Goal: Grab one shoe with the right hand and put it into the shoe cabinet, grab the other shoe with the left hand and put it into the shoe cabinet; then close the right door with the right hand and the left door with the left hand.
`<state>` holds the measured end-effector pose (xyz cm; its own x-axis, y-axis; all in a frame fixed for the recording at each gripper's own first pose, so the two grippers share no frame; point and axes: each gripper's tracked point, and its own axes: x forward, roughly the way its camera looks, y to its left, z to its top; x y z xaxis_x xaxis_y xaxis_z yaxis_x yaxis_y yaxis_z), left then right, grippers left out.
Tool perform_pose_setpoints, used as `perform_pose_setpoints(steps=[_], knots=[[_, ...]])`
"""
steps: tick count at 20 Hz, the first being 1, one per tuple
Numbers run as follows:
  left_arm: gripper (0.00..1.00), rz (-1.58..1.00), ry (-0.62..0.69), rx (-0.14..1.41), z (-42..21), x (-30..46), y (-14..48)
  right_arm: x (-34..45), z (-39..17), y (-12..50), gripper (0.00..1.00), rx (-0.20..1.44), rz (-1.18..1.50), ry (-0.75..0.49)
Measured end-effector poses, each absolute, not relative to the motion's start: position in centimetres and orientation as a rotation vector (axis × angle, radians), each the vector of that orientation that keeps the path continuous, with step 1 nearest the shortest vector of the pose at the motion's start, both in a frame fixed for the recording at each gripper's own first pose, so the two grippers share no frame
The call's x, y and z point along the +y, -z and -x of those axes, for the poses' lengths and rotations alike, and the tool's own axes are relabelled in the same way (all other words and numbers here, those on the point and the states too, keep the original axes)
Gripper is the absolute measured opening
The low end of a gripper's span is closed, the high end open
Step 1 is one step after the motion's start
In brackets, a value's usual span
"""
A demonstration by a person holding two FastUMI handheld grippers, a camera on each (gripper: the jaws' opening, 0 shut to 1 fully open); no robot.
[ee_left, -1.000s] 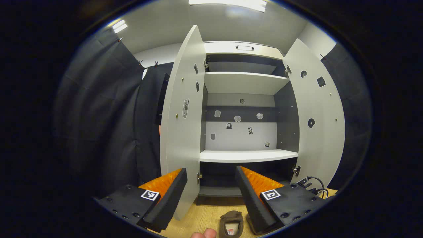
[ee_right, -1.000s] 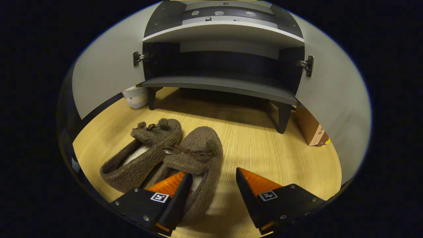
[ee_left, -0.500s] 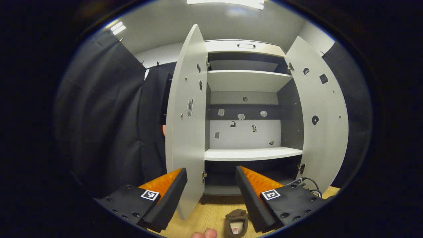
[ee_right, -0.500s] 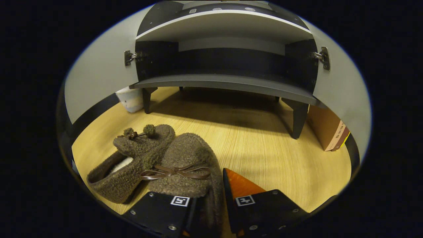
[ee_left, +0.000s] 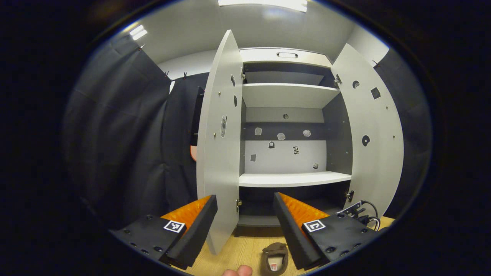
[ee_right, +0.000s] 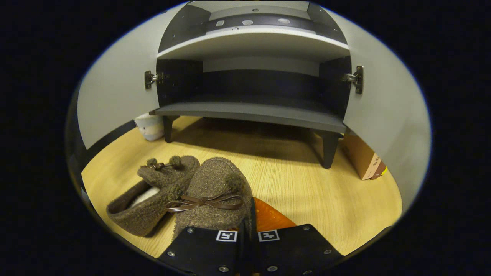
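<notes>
pinching shoe (ee_right: 215,195), right gripper (ee_right: 247,230) jaws nearly closed.

The shoe cabinet (ee_right: 253,115) stands on legs on the floor (ee_right: 326,195), with its left door (ee_right: 115,96) and right door (ee_right: 387,111) swung open. Two shoes lie side by side on the floor in front of the cabinet: one shoe (ee_right: 153,191) to the left, touching the other shoe (ee_right: 215,188). A box (ee_right: 362,159) stands beside the cabinet's right leg, under the right door.
</notes>
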<state>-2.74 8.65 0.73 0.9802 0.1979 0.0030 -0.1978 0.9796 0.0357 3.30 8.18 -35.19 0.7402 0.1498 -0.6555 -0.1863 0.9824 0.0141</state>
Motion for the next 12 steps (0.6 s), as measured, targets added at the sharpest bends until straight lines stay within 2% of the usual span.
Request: perform_pose_setpoints(steps=[1, 3, 6, 11, 12], knots=[[0.99, -0.029, -0.194, 0.003, 2.6, 8.5, -0.6, 8.2, -3.0, 33.8, 0.06, 0.699, 0.038, -0.172], [0.96, -0.014, -0.179, 0.003, 2.4, 8.3, -0.4, 8.3, -2.6, 30.2, 0.06, 0.648, -0.002, -0.156], [0.94, 0.003, -0.154, 0.014, 1.9, 8.2, 0.4, 9.1, -3.2, 22.7, 0.05, 0.486, -0.041, -0.164], [0.97, -0.011, -0.092, 0.049, 0.8, 7.6, 0.4, 9.4, -7.9, 10.1, 0.05, 0.298, -0.069, -0.17], [0.94, -0.018, -0.089, 0.033, 0.5, 7.8, -0.1, 9.4, -9.3, 7.6, 0.05, 0.254, -0.082, -0.175]])
